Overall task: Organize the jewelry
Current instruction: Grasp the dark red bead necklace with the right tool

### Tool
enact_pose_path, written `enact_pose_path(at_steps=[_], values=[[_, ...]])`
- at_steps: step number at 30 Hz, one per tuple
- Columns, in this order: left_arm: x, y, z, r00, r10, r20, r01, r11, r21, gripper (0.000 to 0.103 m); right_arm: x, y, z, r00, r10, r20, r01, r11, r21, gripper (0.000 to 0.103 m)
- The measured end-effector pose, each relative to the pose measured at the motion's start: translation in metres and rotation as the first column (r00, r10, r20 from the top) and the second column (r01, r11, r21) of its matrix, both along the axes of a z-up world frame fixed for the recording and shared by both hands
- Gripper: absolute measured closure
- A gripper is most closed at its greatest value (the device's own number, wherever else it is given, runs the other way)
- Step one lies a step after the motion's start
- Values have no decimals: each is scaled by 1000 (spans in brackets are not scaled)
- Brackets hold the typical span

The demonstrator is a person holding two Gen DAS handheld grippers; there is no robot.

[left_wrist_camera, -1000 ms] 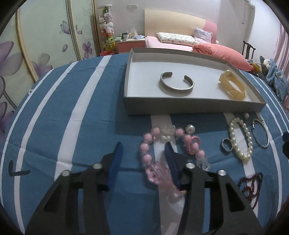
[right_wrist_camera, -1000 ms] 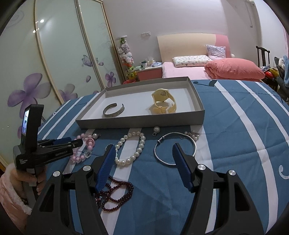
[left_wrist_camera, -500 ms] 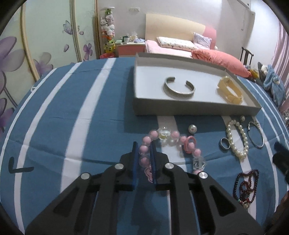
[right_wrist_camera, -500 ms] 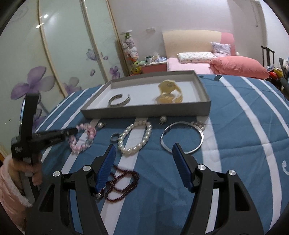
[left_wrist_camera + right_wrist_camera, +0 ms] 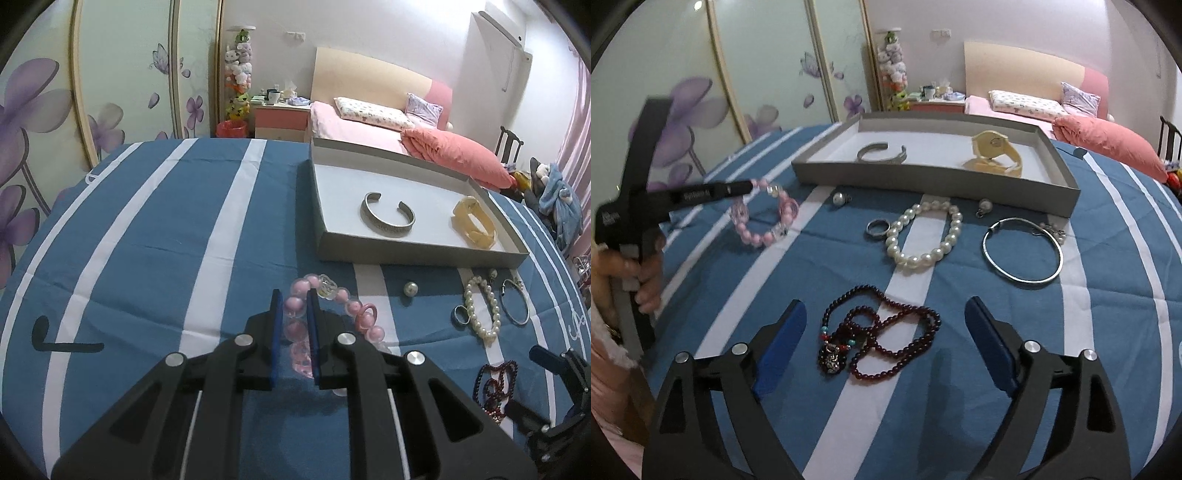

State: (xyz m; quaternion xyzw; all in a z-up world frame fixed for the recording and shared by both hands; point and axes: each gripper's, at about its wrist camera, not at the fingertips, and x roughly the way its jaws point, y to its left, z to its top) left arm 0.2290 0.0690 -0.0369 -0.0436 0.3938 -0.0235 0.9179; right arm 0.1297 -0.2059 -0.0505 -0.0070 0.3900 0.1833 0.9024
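You see glossy pearl bracelet (image 5: 925, 236) beads and a shiny metal bangle (image 5: 1022, 249). The striped cloth (image 5: 1108, 295) looks matt. The tray (image 5: 923, 181) looks like matt card.

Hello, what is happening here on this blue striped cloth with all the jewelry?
A person is sorting jewelry into a grey tray. The left gripper is shut on the pink bead bracelet. The right gripper is open above the dark red bead necklace. A silver cuff and a cream watch already lie in the tray. The pearl bracelet, ring and silver bangle lie outside it.
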Motion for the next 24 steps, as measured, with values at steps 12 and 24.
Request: enact_pose_path(at_steps=[12, 24], values=[[0, 2, 2, 1000, 1, 2, -1, 1000, -5, 89, 13, 21, -15, 997, -6, -73, -4, 990, -141, 15], [-6, 0, 4, 1000, -17, 13, 17, 1000, -8, 89, 3, -6, -10, 997, -53, -49, 48, 994, -100, 94]])
